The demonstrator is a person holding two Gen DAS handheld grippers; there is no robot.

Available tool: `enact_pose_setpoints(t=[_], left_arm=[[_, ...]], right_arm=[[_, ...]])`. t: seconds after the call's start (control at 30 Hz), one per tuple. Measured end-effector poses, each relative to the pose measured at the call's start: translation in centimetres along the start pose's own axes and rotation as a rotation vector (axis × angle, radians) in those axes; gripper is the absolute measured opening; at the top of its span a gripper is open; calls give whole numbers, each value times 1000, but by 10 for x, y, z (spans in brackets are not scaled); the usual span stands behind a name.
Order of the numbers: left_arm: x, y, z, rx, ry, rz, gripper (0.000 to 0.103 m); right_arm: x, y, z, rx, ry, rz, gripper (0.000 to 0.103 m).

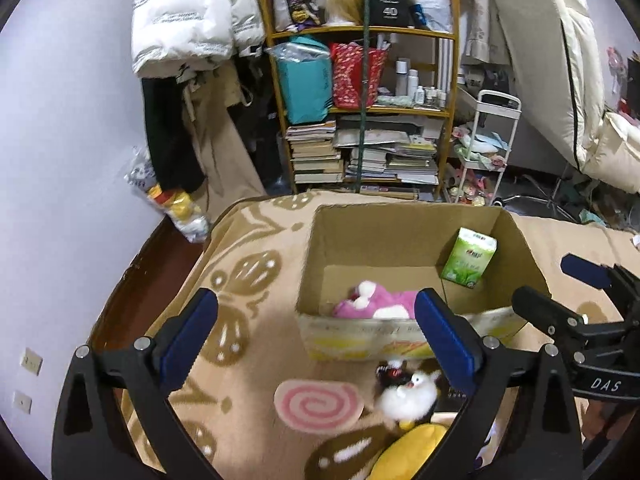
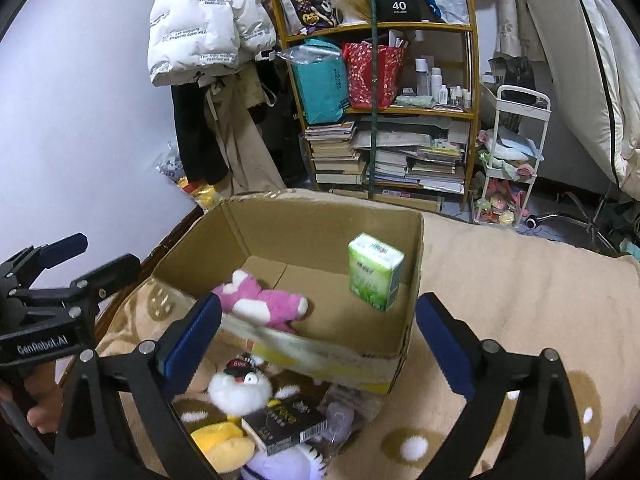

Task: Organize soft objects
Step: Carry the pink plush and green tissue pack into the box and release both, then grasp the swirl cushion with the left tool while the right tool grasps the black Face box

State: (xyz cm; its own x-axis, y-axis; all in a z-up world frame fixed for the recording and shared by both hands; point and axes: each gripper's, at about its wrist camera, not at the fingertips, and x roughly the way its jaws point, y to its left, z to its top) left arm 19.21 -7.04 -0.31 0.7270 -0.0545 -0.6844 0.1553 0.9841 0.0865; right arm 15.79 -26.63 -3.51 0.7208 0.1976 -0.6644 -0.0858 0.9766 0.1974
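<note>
An open cardboard box (image 1: 524, 248) (image 2: 412, 344) stands on a beige patterned blanket. A pink plush toy (image 1: 380, 300) (image 2: 264, 300) and a green tissue pack (image 1: 469, 258) (image 2: 375, 271) lie inside it. In front of the box lie a white and black plush (image 1: 406, 394) (image 2: 240, 386), a yellow plush (image 1: 412, 452) (image 2: 222, 444), a pink spiral pad (image 1: 318, 404) and a dark packet (image 2: 286, 426). My left gripper (image 1: 316, 340) is open and empty above the box's front wall. My right gripper (image 2: 320, 344) is open and empty over the box's front wall.
A wooden shelf (image 1: 360, 108) (image 2: 384, 108) with books, bags and bottles stands behind the bed. A white trolley (image 1: 484, 148) (image 2: 512, 156) is to its right. White jacket hangs at upper left (image 1: 180, 16). The bed's wooden edge (image 1: 160, 272) runs on the left.
</note>
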Motion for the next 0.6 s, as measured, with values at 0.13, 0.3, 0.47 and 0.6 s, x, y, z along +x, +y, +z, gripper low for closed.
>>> enact_pose_setpoints(t=[0.13,0.3,0.47,0.6], left_arm=[[-8,10,-12,-27,19,14,98],[-9,18,-30,-22,71,37,98],[-9,22,-43,-19,98,38,98],[-4,21,-51,-26,119,28,98]], right_arm=[[-8,3,-8,1,21,1,102],[-13,6,-22,24,79,6,102],[-14,7,-37,76,135,41,102],[-7,15,-44,36,165,25,102]])
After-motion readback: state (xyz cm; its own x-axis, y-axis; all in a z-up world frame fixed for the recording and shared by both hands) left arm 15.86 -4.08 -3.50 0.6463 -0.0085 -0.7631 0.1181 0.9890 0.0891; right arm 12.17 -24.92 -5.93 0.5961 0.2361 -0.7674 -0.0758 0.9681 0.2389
